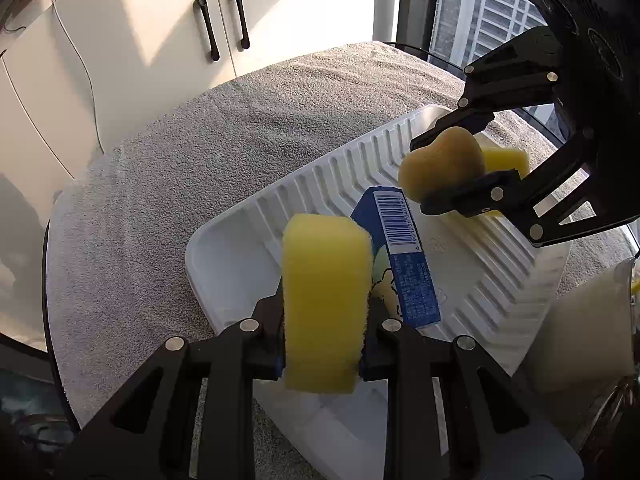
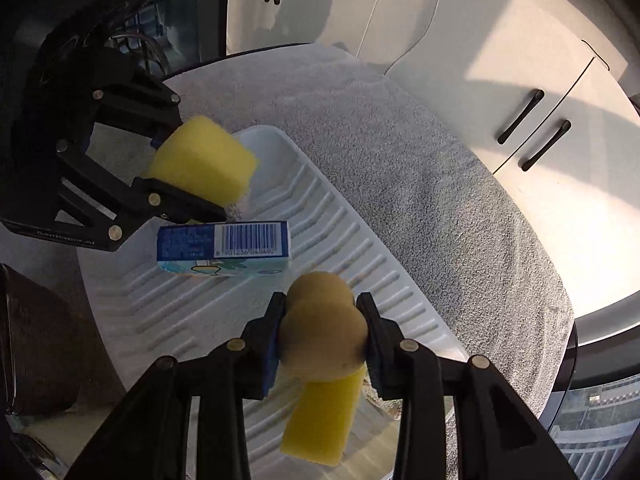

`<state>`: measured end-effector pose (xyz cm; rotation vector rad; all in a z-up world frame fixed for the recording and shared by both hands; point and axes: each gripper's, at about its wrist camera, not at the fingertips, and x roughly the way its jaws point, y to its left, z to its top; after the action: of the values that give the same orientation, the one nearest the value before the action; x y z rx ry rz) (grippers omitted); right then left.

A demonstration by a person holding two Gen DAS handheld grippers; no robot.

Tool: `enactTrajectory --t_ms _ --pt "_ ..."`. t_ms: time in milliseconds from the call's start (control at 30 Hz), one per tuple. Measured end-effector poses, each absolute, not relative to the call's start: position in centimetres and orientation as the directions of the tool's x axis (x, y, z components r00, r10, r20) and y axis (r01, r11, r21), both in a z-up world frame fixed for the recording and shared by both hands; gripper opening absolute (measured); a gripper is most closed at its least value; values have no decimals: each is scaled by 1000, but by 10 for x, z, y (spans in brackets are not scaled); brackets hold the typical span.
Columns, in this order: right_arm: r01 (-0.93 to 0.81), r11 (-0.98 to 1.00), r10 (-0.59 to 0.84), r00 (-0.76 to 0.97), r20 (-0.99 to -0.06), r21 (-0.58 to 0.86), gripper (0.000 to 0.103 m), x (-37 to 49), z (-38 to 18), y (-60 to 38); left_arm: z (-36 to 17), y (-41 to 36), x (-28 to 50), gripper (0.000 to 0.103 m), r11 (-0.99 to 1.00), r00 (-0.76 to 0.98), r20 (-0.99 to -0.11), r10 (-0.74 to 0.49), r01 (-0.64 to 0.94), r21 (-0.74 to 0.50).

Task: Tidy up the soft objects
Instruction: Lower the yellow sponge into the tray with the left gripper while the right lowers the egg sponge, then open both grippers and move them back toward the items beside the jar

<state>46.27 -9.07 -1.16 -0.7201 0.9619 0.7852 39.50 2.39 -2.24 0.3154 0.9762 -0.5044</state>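
So both tools are loaded up over the white ribbed plastic tray [image 1: 516,276]. The left tool [image 1: 324,344] is clenched tight on a bright yellow rectangular foam sponge [image 1: 326,304], which stands up between its pads and sticks out past the fingertips, held above the near end of the tray. The right tool [image 2: 322,336] is grasping a tan, rounded, peanut-shaped sponge [image 2: 322,330] right between its pads, also held over the tray, more toward the other end. Just under that one, a second yellow foam block [image 2: 320,424] lies on the tray ribs, partly hidden by the tan sponge and the tool's fingers. Between the two tools, a blue and white cardboard box with a barcode [image 2: 224,250] lies on its side in the middle of the tray, near the left tool's sponge but not touching it as far as I can tell. The tray sits on a round worktop covered with a grey fuzzy towel [image 1: 224,152]. White cabinet doors with black handles [image 1: 222,22] are behind, and there's a dark wicker-looking thing [image 2: 36,340] just beside the tray that I can't make out properly.
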Motion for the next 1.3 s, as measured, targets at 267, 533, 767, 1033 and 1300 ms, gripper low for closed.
enactTrajectory --t_ms 267,533,767,1033,1300 --pt "-839 505 204 343 -917 -202 38 459 -29 -87 -22 23 396 24 844 461 -849 -257 535 35" --pt "-817 546 206 346 -915 -186 56 461 -25 -95 -18 34 399 74 876 487 -833 -263 483 6" --pt "-781 603 279 393 -876 -159 77 457 4 -113 -3 53 394 98 896 511 -812 -281 443 -31" --pt "-737 660 328 457 -827 -145 92 440 46 -143 18 64 381 103 918 565 -772 -291 393 -59" --pt "-675 729 347 510 -787 -116 95 425 69 -179 50 64 363 103 902 624 -692 -364 422 -94"
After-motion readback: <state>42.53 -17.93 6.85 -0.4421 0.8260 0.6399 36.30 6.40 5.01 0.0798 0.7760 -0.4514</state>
